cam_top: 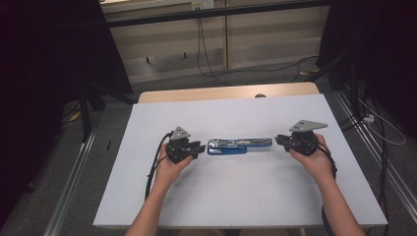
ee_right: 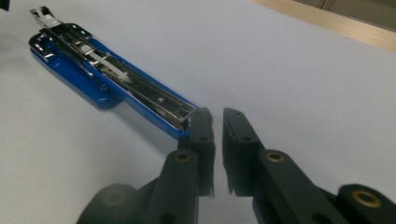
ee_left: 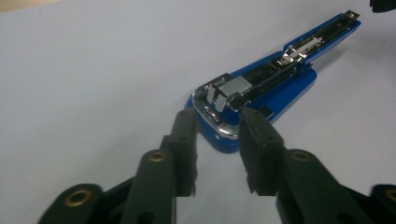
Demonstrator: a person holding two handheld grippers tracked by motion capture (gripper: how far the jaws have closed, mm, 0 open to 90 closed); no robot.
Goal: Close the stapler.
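Blue stapler (cam_top: 239, 145) lies opened flat; left gripper (ee_left: 218, 135) jaws parted, straddling its hinge end unclamped; right gripper (ee_right: 217, 122) jaws narrowly apart, empty; closing on it is judged next.

A white-topped table (cam_top: 246, 196) with a pale wooden strip along its far edge carries a blue stapler (cam_top: 239, 145), lying flat near the middle, opened out lengthwise with its metal staple channel facing up.

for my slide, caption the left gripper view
Open left claw poised at the wide end of an opened blue stapler lying on the white table.
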